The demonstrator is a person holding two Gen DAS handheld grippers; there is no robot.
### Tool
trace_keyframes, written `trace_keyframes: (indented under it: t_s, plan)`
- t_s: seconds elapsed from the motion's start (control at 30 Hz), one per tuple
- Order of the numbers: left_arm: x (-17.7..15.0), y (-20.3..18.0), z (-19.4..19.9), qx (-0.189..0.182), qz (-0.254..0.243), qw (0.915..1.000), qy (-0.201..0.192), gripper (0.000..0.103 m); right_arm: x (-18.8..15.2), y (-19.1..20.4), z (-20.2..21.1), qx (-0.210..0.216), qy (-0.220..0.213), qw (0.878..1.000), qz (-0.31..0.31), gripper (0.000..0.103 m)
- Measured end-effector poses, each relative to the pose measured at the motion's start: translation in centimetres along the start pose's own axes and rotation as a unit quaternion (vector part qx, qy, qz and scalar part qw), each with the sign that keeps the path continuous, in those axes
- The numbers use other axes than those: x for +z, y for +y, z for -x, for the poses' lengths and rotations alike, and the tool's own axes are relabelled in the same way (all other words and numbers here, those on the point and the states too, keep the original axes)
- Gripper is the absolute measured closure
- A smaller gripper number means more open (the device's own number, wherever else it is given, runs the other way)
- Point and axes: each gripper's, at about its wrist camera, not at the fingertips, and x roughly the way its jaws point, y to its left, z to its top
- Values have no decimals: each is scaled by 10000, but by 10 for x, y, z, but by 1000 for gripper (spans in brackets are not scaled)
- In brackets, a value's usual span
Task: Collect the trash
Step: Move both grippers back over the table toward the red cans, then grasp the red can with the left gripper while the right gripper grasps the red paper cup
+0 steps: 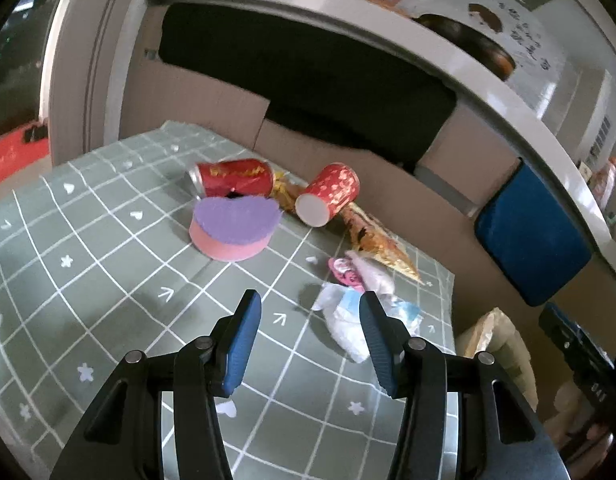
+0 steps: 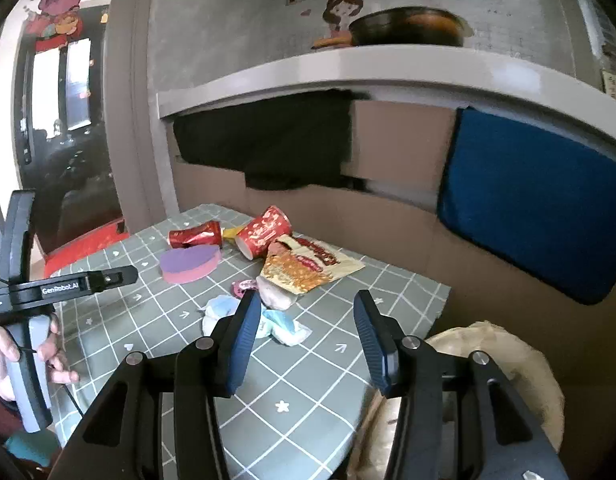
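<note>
**Still on the table: the trash, uncollected**

Counted — one crushed red can (image 1: 232, 176), one red paper cup (image 1: 328, 194) on its side, one gold snack wrapper (image 2: 308, 266), one crumpled white tissue (image 1: 348, 320), one small pink wrapper (image 1: 346, 274), plus a purple-and-pink sponge (image 1: 233, 228). Both claws point down at the pile. The left gripper (image 1: 310, 340) and right gripper (image 2: 308, 338) stand open, holding nothing. A hand (image 2: 11, 354) grips the left handle. Everything lies on a grey-green checked tablecloth (image 1: 87, 280) — cardboard (image 2: 404, 140) and a blue cushion (image 2: 528, 200) behind.
</note>
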Motion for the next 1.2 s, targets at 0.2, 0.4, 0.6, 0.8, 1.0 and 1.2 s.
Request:
trace_keyframes:
  t_s: [0.2, 0.4, 0.6, 0.8, 1.0, 1.2]
  plan:
    - [37, 22, -26, 16, 72, 9999, -105, 51, -4, -7, -25, 146, 271, 9995, -98, 57]
    - [110, 44, -81, 419, -67, 9990, -142, 51, 9, -16, -56, 336, 434, 9983, -205, 57]
    - [158, 71, -144, 522, -39, 9983, 264, 51, 36, -17, -107, 366, 517, 9975, -311, 57]
    - [163, 103, -182, 475, 208, 9952, 828, 51, 69, -4, -171, 747, 602, 9936, -591, 57]
    - [141, 111, -171, 237, 166, 9937, 1086, 51, 87, 25, -249, 1033, 1054, 9879, -482, 57]
    - [125, 103, -148, -12, -169, 9926, 1199, 51, 88, 29, -311, 944, 1507, 9796, -934, 56]
